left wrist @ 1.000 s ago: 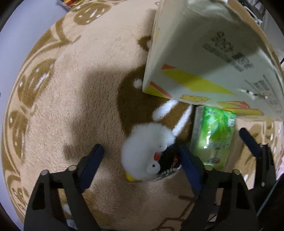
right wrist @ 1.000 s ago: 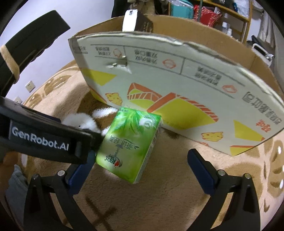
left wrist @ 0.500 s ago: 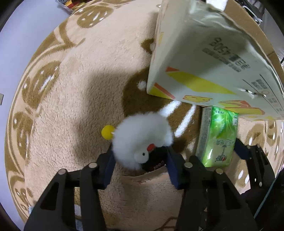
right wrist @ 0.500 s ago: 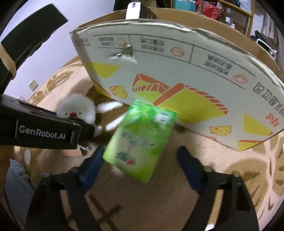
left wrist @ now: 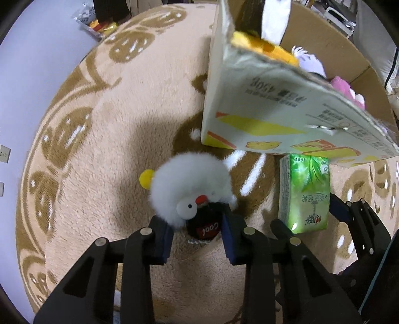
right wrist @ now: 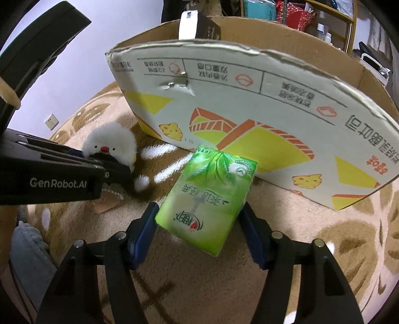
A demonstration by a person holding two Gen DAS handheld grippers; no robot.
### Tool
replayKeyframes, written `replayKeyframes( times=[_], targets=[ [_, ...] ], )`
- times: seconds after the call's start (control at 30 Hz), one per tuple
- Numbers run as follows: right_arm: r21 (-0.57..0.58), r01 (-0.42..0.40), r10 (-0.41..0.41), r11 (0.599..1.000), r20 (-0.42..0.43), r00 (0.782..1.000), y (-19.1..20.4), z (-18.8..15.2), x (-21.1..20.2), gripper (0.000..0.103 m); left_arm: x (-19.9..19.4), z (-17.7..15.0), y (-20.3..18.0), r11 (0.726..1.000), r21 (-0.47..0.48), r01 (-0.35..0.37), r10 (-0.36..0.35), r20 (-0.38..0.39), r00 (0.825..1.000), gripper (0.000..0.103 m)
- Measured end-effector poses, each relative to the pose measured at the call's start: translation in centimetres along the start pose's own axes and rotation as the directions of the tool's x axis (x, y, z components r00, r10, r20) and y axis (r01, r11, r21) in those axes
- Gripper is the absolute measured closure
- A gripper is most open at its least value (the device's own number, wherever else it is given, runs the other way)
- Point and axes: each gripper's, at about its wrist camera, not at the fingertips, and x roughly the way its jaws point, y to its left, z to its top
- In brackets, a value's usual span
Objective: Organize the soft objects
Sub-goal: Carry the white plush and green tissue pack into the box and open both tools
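Observation:
My left gripper (left wrist: 197,234) is shut on a white fluffy plush chick (left wrist: 189,189) with a red beak, a yellow foot and a black "Cool" tag, held just above the rug. The chick also shows in the right wrist view (right wrist: 109,149). My right gripper (right wrist: 199,224) is shut on a green tissue pack (right wrist: 207,202), lifted and tilted in front of the cardboard box (right wrist: 249,99). The pack also shows in the left wrist view (left wrist: 304,192), right of the chick.
The open box (left wrist: 274,107) stands on a beige and brown patterned rug (left wrist: 99,149); yellow, white and pink soft toys (left wrist: 344,87) lie inside it. A paper tag (right wrist: 104,202) lies on the rug. Shelves with clutter (right wrist: 286,12) stand behind the box.
My left gripper closed on the plush chick and raised it. My right gripper closed on the green tissue pack and lifted it. Both moved up toward the box.

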Motion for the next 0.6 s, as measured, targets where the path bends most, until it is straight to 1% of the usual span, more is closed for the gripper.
replayKeyframes(
  times=[0.2,0.3,0.37,0.47,0.53,0.57,0.6],
  targets=[
    [0.014,0.001,-0.002,1.000,0.019,1.000,-0.8,-0.5,-1.6,0.035,-3.3,-0.5,-1.4,1.000,0.013,0.012,-0.013,0.062,0.998,0.072],
    [0.036,0.003,-0.005,0.999,0.029,1.000,-1.2,-1.0,-2.6,0.035,-4.6,-1.5,-1.7,1.000,0.015,0.016,-0.018,0.113,0.993,0.072],
    [0.050,0.004,-0.006,0.999,0.038,0.999,-1.2,-1.0,-3.1,0.035,-5.1,-2.3,-1.2,1.000,0.012,0.010,-0.012,0.146,0.989,0.072],
    [0.074,0.005,-0.011,0.997,0.075,0.997,-1.7,-1.2,-5.1,0.035,-6.6,-3.2,-1.2,1.000,0.013,0.002,-0.004,0.207,0.978,0.072],
    [0.088,0.000,-0.010,0.996,0.106,0.994,-1.9,-1.2,-6.4,0.035,-7.7,-3.7,-1.2,1.000,0.019,0.004,-0.008,0.258,0.966,0.072],
    [0.094,-0.002,-0.009,0.996,0.123,0.992,-2.0,-1.2,-7.2,0.035,-8.5,-4.0,-1.3,1.000,0.024,0.007,-0.014,0.287,0.958,0.072],
    [0.098,-0.005,-0.009,0.995,0.141,0.990,-2.2,-1.1,-8.0,0.035,-9.7,-4.5,-1.5,0.999,0.032,0.011,-0.021,0.328,0.944,0.072]
  ],
)
